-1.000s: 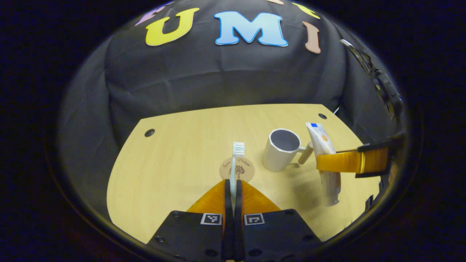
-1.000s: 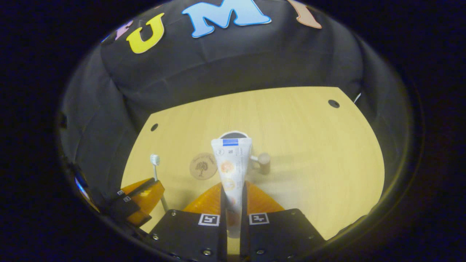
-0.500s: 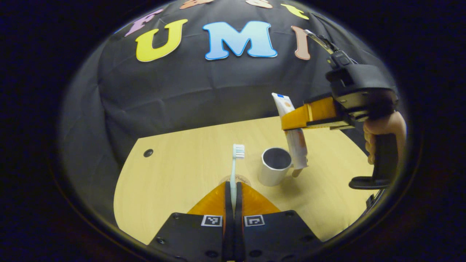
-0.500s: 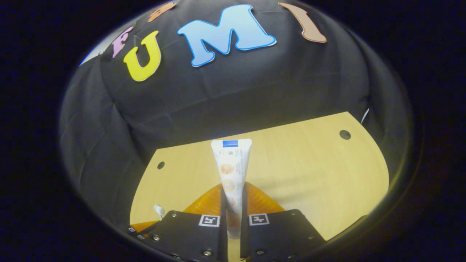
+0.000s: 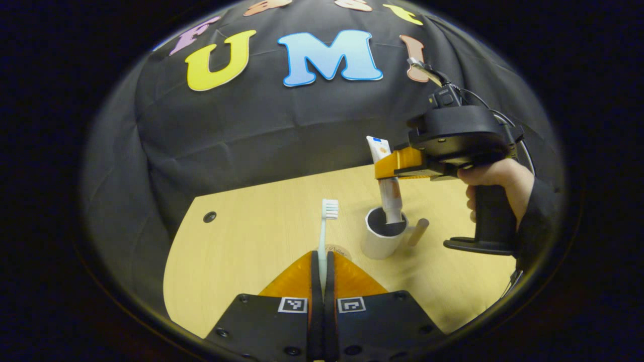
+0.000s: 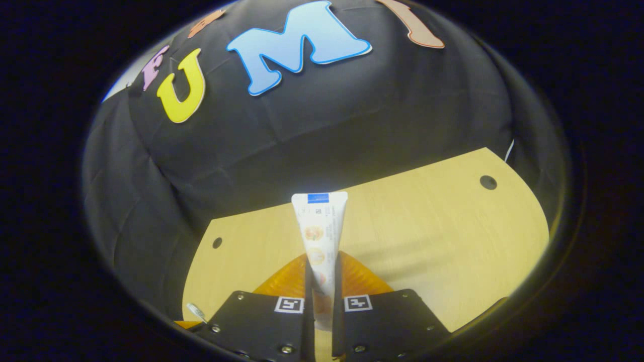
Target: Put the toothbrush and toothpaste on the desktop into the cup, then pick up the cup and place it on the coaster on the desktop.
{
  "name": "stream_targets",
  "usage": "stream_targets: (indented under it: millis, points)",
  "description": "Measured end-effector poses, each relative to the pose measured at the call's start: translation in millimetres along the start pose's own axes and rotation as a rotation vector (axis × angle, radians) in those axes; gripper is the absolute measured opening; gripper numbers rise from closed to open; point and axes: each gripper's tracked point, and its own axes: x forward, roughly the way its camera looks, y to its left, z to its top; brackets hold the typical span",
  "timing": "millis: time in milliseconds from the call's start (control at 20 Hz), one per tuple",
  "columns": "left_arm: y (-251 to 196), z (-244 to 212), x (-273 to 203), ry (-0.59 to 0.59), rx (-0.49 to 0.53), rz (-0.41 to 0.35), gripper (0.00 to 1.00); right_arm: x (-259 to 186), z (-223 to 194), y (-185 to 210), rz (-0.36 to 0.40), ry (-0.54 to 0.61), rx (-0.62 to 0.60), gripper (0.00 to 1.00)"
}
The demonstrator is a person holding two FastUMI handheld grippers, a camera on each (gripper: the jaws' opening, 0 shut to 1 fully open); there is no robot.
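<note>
My left gripper (image 5: pixel 322 261) is shut on a pale toothbrush (image 5: pixel 323 236) whose bristle head points up and away over the wooden desk (image 5: pixel 251 241). Right of it stands a white cup (image 5: pixel 380 241) with a wooden handle. Above the cup, my right gripper (image 5: pixel 385 165) holds a white toothpaste tube (image 5: pixel 388 188) upright, its lower end dipped inside the cup's mouth. In the right gripper view, the right gripper (image 6: pixel 322 266) is shut on the toothpaste tube (image 6: pixel 320 231), flat end up. The round coaster (image 5: pixel 336 249) peeks out just beyond my left fingers.
A person's hand (image 5: pixel 495 176) grips the right gripper's handle over the desk's right side. Small dark holes (image 5: pixel 210 216) mark the desk's far corners. The booth's black cloth wall stands close behind the desk.
The right gripper carried the toothpaste up from beside the cup, then left and down until its lower end entered the cup. My left gripper kept hold of the toothbrush, shifting only slightly.
</note>
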Motion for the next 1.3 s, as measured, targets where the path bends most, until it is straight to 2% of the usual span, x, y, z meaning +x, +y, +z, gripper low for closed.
stream_targets:
  millis: [250,400,550,600,650,700,850,950,1000,1050,1150,1250,1300]
  points:
    - [6,-4,2,0.014,-0.020,0.019,0.08,10,-5,3,0.002,-0.038,-0.043,0.14]
    - [8,-5,4,0.018,-0.024,0.026,0.08,14,-18,-2,-0.032,-0.010,-0.040,0.22]
    - [6,-5,4,0.018,-0.034,0.025,0.08,14,-29,0,-0.015,0.026,-0.020,0.27]
    - [6,-6,4,0.020,-0.036,0.023,0.07,9,-33,0,-0.016,0.038,-0.023,0.21]
    - [5,-6,4,0.021,-0.038,0.021,0.08,6,-36,-2,-0.021,0.042,-0.029,0.29]
    - [4,-6,3,0.022,-0.039,0.019,0.08,3,-37,-2,-0.023,0.044,-0.032,0.22]
    - [4,-6,3,0.023,-0.042,0.014,0.08,-4,-41,-4,-0.037,0.062,-0.036,0.34]
    - [3,-4,1,0.022,-0.044,0.014,0.08,-4,-44,-5,-0.039,0.063,-0.037,0.49]
    - [3,-4,1,0.021,-0.045,0.014,0.08,-7,-41,-3,-0.030,0.052,-0.033,0.42]
    - [3,-4,1,0.019,-0.047,0.014,0.08,-10,-36,2,-0.008,0.035,-0.028,0.50]
    - [2,-4,1,0.020,-0.051,0.013,0.08,-12,-31,4,-0.005,0.015,-0.027,0.58]
    - [2,-4,-1,0.016,-0.053,0.010,0.08,-16,-29,3,-0.008,0.011,-0.025,0.58]
    - [1,-3,-1,0.011,-0.052,0.010,0.08,-19,-28,2,-0.012,0.007,-0.025,0.52]
